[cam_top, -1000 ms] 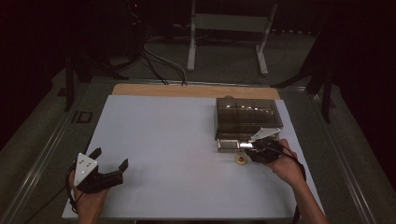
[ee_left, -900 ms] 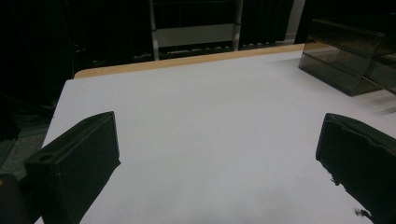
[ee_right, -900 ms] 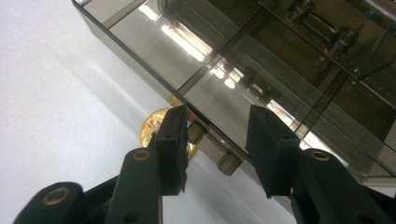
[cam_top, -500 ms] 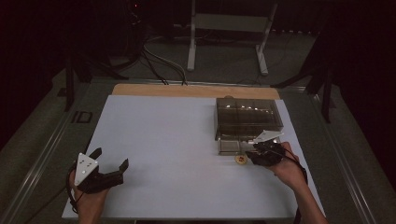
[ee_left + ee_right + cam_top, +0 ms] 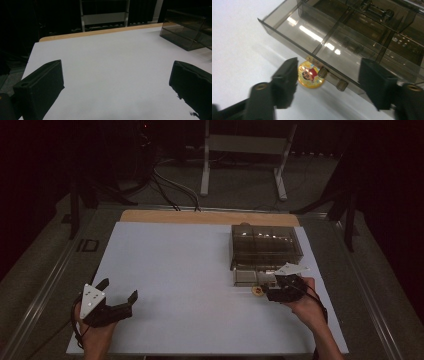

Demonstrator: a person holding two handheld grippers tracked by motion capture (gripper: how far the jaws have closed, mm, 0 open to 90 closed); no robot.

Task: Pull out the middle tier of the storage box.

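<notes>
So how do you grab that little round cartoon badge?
The badge lies flat on the table, tucked against the open drawer front under its handle. Probably come from above with the right gripper, pinching its round edge on the sides clear of the drawer.

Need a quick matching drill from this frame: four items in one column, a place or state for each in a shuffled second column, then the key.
Items:
1. left gripper
2. right gripper
3. cartoon badge
4. smoky plastic drawer

Places or states:
A. pulled out of the organiser box, compartments look empty
B. jaws wide over the bare white table mat, near its front left corner
C. flat on the mat, tucked against the drawer's front edge
D. jaws just opened, standing either side of the drawer's handle without pressing on it

Pairs: 1-B, 2-D, 3-C, 4-A
</notes>
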